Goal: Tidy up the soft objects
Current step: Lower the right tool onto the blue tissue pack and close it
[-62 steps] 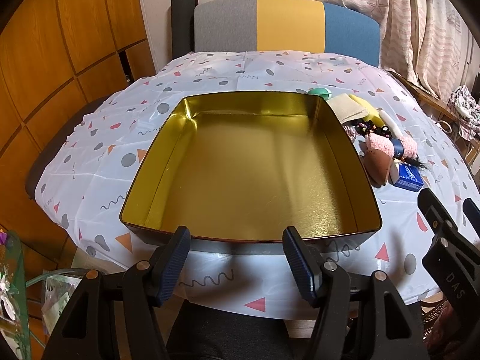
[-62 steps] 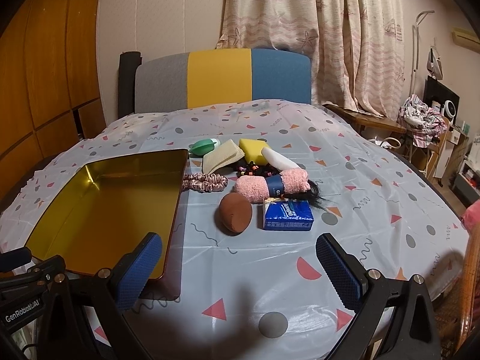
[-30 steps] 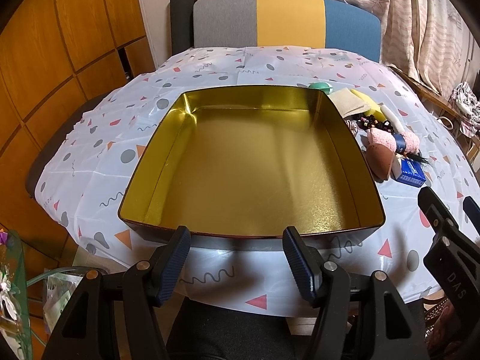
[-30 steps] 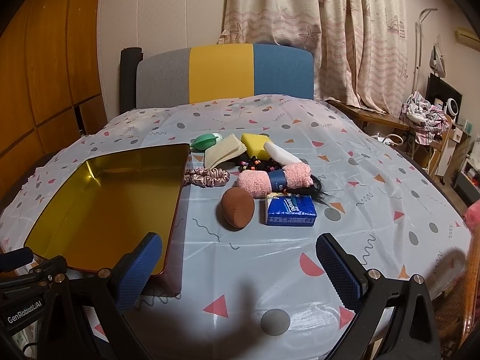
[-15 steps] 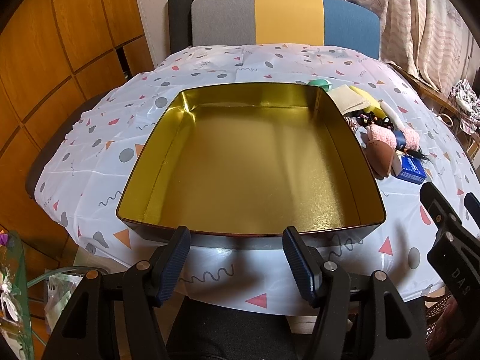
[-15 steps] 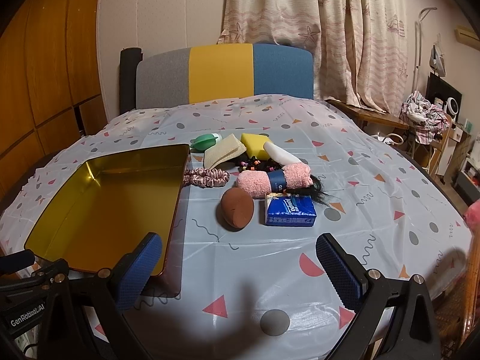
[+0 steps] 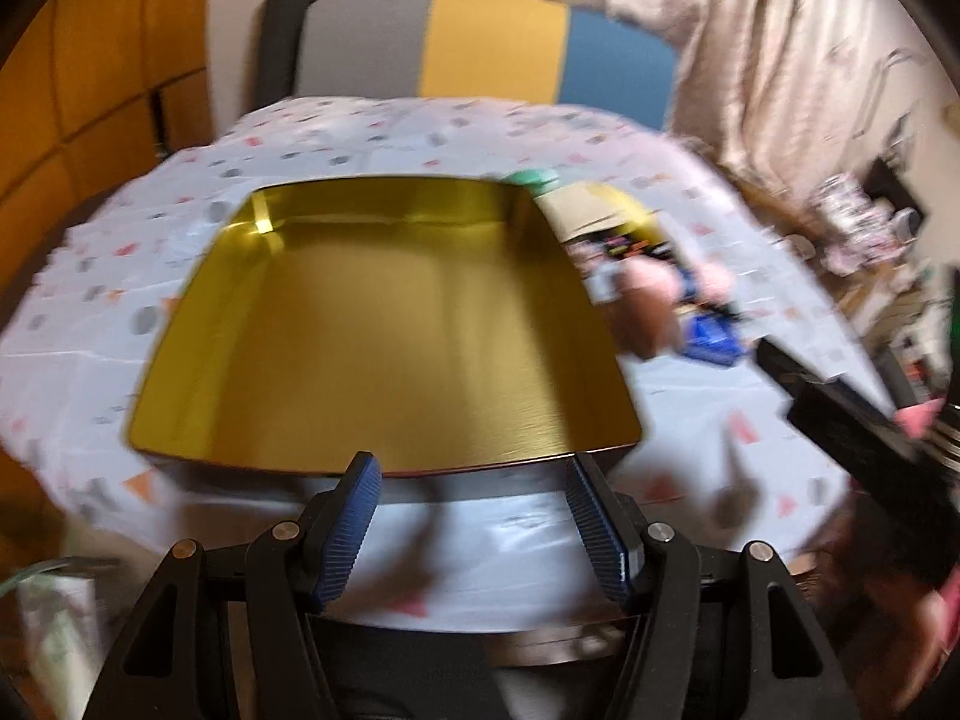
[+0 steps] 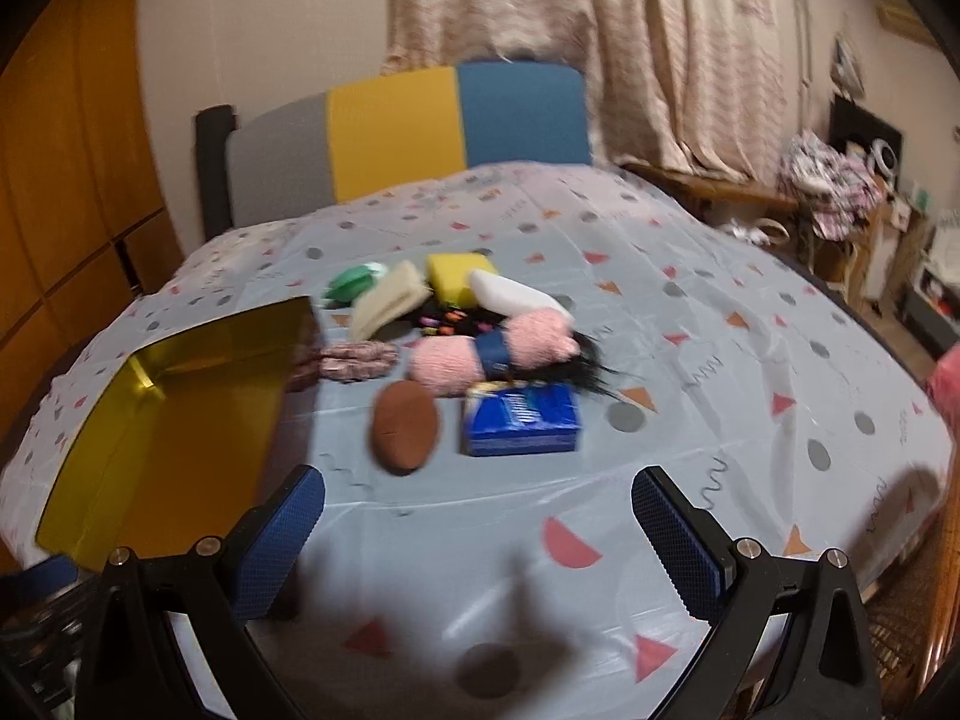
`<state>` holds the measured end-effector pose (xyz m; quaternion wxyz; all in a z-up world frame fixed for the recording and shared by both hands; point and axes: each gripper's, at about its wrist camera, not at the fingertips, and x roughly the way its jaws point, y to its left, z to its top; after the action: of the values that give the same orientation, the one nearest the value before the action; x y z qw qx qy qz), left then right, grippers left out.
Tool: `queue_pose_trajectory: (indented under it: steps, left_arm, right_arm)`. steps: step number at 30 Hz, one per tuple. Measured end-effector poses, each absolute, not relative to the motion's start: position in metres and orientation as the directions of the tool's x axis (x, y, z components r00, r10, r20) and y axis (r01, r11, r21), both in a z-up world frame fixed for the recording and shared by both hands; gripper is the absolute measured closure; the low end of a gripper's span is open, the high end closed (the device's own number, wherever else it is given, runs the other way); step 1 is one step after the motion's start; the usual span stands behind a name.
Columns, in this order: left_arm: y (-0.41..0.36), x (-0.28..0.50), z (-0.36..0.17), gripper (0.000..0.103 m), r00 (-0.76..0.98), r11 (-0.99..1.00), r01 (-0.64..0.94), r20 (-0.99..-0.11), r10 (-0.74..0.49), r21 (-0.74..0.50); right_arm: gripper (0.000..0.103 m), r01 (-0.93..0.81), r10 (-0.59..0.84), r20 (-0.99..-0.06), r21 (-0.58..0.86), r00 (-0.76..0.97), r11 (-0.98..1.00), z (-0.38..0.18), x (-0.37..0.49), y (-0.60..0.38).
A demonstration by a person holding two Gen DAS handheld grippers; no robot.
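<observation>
Both grippers, left gripper (image 7: pixel 471 519) and right gripper (image 8: pixel 480 531), have jaws wide open and empty. The brown sponge (image 8: pixel 403 425) sits close to the tissue pack (image 8: pixel 521 420), so a sloppy grab could easily knock both.

Warm indoor light; heavy motion blur; fisheye-bent, dark corners

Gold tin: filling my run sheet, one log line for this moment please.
gold tin: empty | soft items: on tablecloth beside it | left tongs: open | right tongs: open, nothing held
</observation>
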<state>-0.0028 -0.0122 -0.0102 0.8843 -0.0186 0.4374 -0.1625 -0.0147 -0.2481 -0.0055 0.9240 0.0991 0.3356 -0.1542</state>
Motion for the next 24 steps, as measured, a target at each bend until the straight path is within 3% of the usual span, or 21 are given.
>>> queue_pose_trajectory:
  steps: [8,19,24]
  left_arm:
    - [-0.049,0.003,0.0,0.038,0.507,0.899,0.371,-0.761,-0.405,-0.232]
    - [-0.086,0.018,-0.007,0.038,0.458,0.917,0.364,-0.826,-0.329,-0.163]
    - [-0.095,0.023,-0.009,0.038,0.449,0.916,0.368,-0.833,-0.324,-0.158]
  right_arm:
    - [0.0,0.331,-0.202,-0.731,0.035,0.652,0.943,-0.025,0.02,-0.298]
    - [0.001,0.251,-0.02,-0.869,0.12,0.495,0.961,-0.064,0.093,-0.337]
    - [0.011,0.241,0.022,-0.879,0.155,0.477,0.958,-0.073,0.105,-0.341]
